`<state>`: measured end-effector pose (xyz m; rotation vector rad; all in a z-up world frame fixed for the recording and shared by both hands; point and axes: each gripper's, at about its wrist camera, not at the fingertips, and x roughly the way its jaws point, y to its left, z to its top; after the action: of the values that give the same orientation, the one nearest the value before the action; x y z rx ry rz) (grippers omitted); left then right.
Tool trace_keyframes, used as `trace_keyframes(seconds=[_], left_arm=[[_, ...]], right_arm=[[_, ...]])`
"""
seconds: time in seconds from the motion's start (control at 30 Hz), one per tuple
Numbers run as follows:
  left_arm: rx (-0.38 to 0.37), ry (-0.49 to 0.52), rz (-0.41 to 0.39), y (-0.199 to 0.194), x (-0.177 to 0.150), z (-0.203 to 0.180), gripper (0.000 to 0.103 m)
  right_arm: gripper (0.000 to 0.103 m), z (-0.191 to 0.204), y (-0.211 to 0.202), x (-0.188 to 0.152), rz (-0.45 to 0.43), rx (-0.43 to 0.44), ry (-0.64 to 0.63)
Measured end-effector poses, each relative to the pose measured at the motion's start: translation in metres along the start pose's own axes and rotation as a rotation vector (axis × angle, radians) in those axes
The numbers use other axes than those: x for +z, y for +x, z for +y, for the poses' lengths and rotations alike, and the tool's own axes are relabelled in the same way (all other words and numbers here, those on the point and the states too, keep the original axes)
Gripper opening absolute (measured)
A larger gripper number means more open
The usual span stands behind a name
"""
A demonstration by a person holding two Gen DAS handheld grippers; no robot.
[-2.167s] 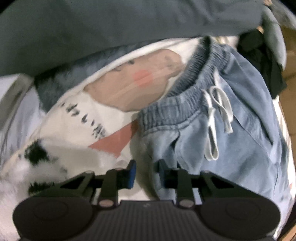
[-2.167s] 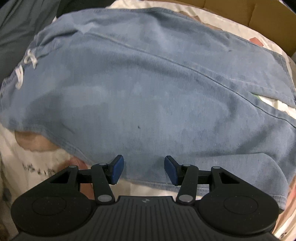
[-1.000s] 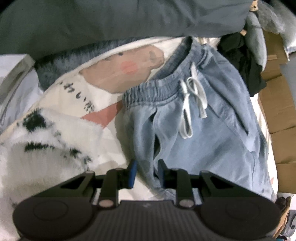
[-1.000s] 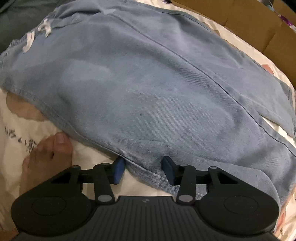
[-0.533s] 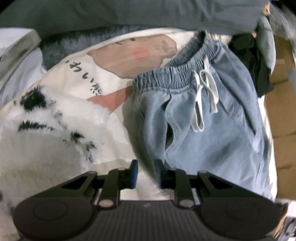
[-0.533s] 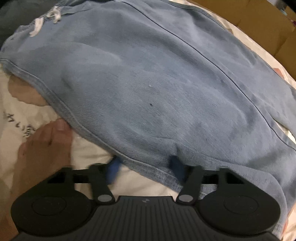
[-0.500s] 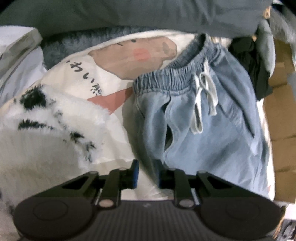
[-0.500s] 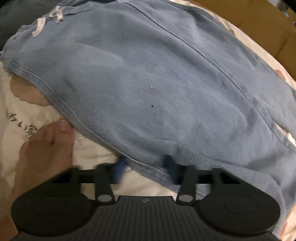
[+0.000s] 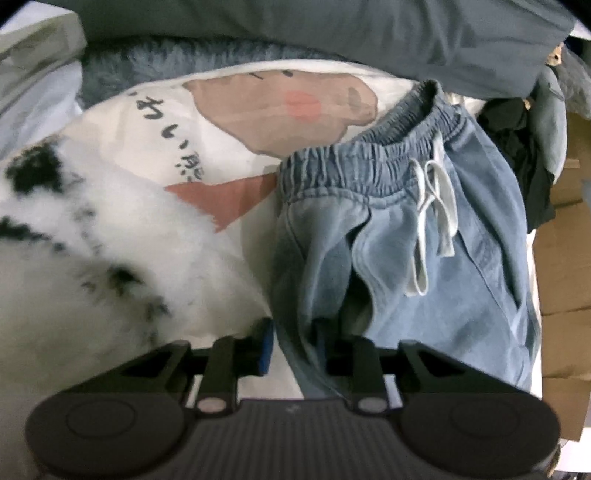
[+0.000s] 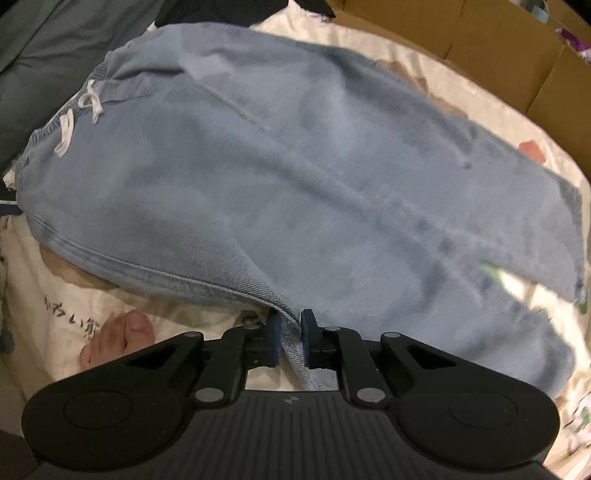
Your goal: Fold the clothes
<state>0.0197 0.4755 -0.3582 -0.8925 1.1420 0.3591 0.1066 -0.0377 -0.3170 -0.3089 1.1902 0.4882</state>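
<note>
The light blue denim trousers (image 10: 295, 177) lie spread over a cream bed sheet (image 10: 491, 107) printed with a cartoon figure and dark writing. Their elastic waistband (image 9: 354, 162) with the white drawstring (image 9: 432, 221) is at the far left in the right wrist view, and the legs reach to the right.

The right gripper (image 10: 288, 336) has just been closing its jaws, and they now pinch the near hem seam of the trousers, which rises a little there. The left gripper (image 9: 293, 343) has its jaws narrowly spread on either side of the side edge below the waistband; they have just opened slightly, and I cannot tell if they press the cloth.

A person's bare toes (image 10: 122, 339) rest on the sheet left of the right gripper. A white fluffy blanket with black spots (image 9: 85, 258) lies left of the trousers, a grey quilt (image 9: 332, 33) beyond, and cardboard boxes (image 10: 480, 40) at the far right.
</note>
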Motion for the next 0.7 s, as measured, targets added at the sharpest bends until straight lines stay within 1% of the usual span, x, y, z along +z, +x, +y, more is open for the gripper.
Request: trace_keyframes(seconds=[0.1, 0.17, 0.33, 0.4, 0.5, 0.57, 0.63, 0.7], left_arm=[[0.008, 0.021, 0.005, 0.004, 0.003, -0.006, 0.026], [-0.014, 0.02, -0.008, -0.007, 0.004, -0.008, 0.026], [-0.052, -0.013, -0.079, -0.036, 0.008, -0.005, 0.026], [-0.074, -0.039, -0.112, -0.041, 0.013, 0.001, 0.026], [-0.063, -0.118, -0.148, -0.037, 0.022, 0.013, 0.026], [-0.06, -0.142, -0.161, -0.033, 0.025, 0.019, 0.026], [-0.052, -0.151, -0.145, -0.024, 0.026, 0.022, 0.026], [-0.068, -0.172, -0.135, -0.019, 0.025, 0.026, 0.026]], right_arm=[[0.01, -0.004, -0.004, 0.006, -0.008, -0.013, -0.01], [0.009, -0.009, -0.006, 0.007, -0.005, -0.024, -0.003], [0.009, -0.017, 0.002, 0.01, 0.003, -0.044, 0.017], [0.009, -0.017, 0.004, 0.011, 0.003, -0.046, 0.02], [0.009, -0.017, 0.005, 0.012, 0.005, -0.046, 0.017], [0.009, -0.018, 0.005, 0.012, 0.008, -0.045, 0.013], [0.009, -0.017, 0.006, 0.011, 0.012, -0.044, 0.006], [0.01, -0.017, 0.007, 0.01, 0.017, -0.042, 0.003]])
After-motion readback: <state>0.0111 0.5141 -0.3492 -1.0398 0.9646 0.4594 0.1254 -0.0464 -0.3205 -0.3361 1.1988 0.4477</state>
